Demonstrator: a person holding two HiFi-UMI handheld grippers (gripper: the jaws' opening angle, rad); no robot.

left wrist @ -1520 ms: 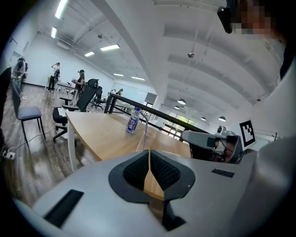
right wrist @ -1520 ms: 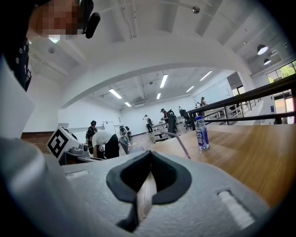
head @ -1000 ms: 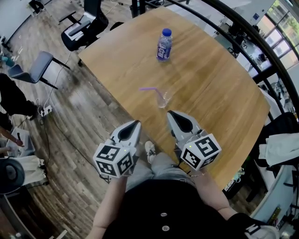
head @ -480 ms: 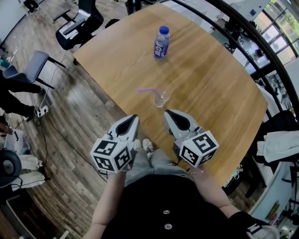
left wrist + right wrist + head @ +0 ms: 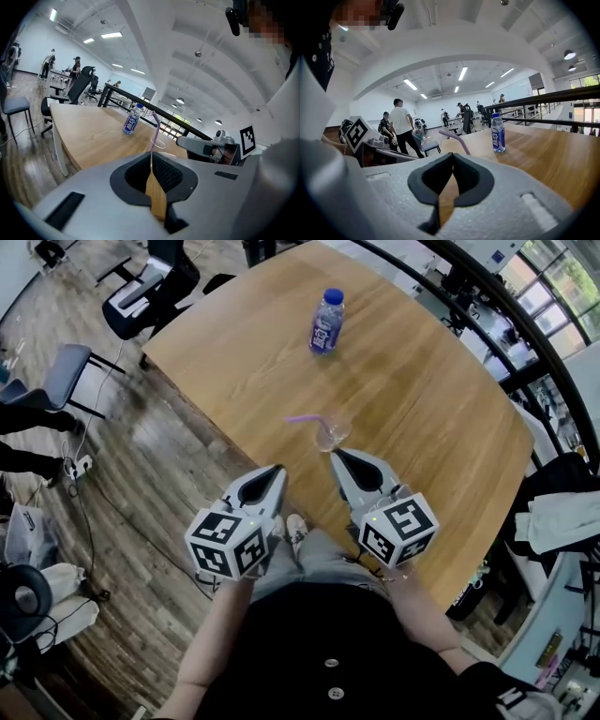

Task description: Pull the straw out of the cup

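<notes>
A clear plastic cup (image 5: 330,435) stands near the front edge of the wooden table (image 5: 422,399). A purple bent straw (image 5: 302,418) sticks out of it, with its short end pointing left. My right gripper (image 5: 335,455) is shut and empty, its tip just short of the cup on the near side. My left gripper (image 5: 278,468) is also shut and empty, off the table edge to the cup's near left. In the left gripper view the straw (image 5: 154,131) rises just beyond the closed jaws. In the right gripper view the straw (image 5: 456,138) shows over the jaw tips; the cup is hidden.
A blue-capped drink bottle (image 5: 326,322) stands upright farther back on the table. Office chairs (image 5: 150,292) stand on the wood floor to the left. A black railing (image 5: 487,306) runs behind the table. People (image 5: 401,126) stand in the distance.
Both grippers have edged forward toward the table. The right tip is now closer to the cup. Cup, straw and bottle have not moved.
</notes>
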